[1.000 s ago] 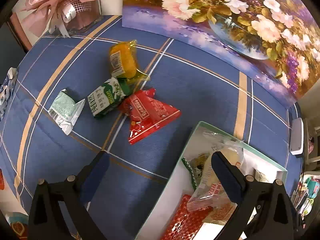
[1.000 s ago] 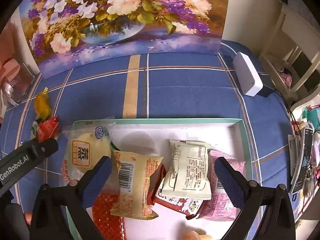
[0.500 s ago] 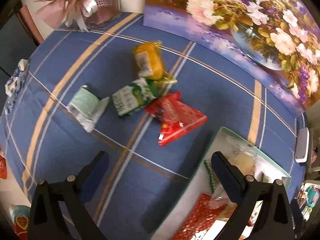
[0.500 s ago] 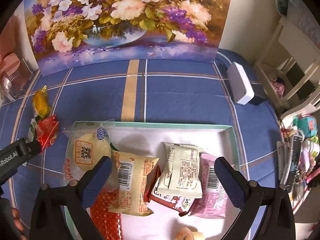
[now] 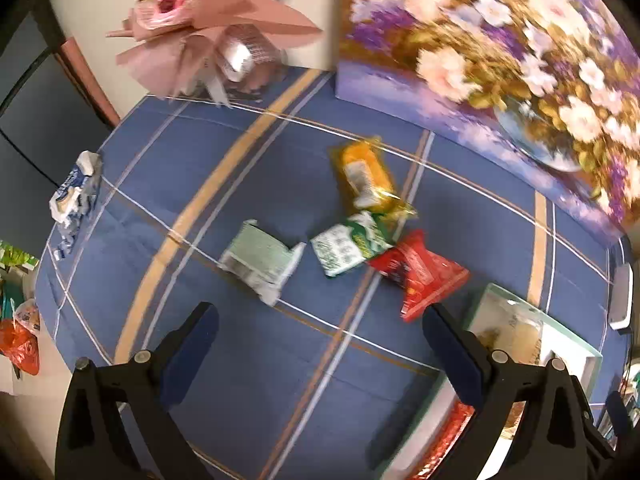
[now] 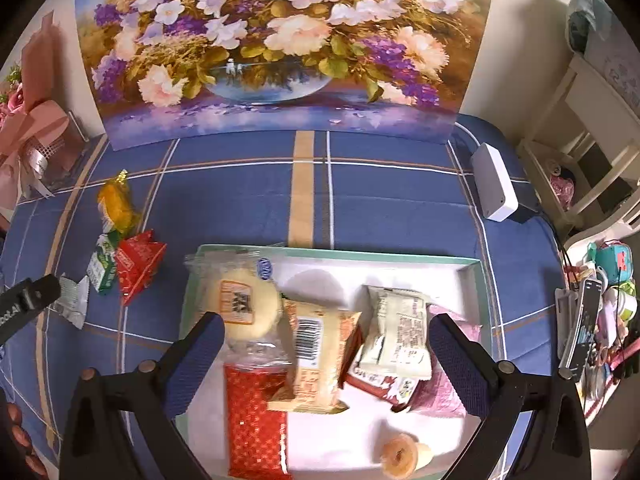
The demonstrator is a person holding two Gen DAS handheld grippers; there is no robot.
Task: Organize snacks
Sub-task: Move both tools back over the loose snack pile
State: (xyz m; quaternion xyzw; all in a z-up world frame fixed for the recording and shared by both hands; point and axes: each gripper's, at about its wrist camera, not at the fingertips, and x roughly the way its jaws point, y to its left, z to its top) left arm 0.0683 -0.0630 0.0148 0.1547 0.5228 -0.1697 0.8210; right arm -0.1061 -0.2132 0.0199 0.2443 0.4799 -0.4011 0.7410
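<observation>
Snacks lay loose at twelve o'clock of my left gripper [image 5: 316, 344], jaws wide and empty; right gripper [image 6: 326, 354] gaped over tray [image 6: 400, 258]. Next I judged: close on mint packet [image 5: 260, 260].

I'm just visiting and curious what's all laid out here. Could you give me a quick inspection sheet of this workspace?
Surface: blue plaid tablecloth.
Job's things: white tray holding several packets; four loose on the cloth: yellow packet, green-white packet, red packet, pale green packet.
Clutter: white box; crumpled blue-white wrapper.
Grippers: left tool open, empty; right tool open, empty, above the tray.
Cables: dark cord at the right edge.
Surroundings: flower painting; pink bouquet; white shelf.
</observation>
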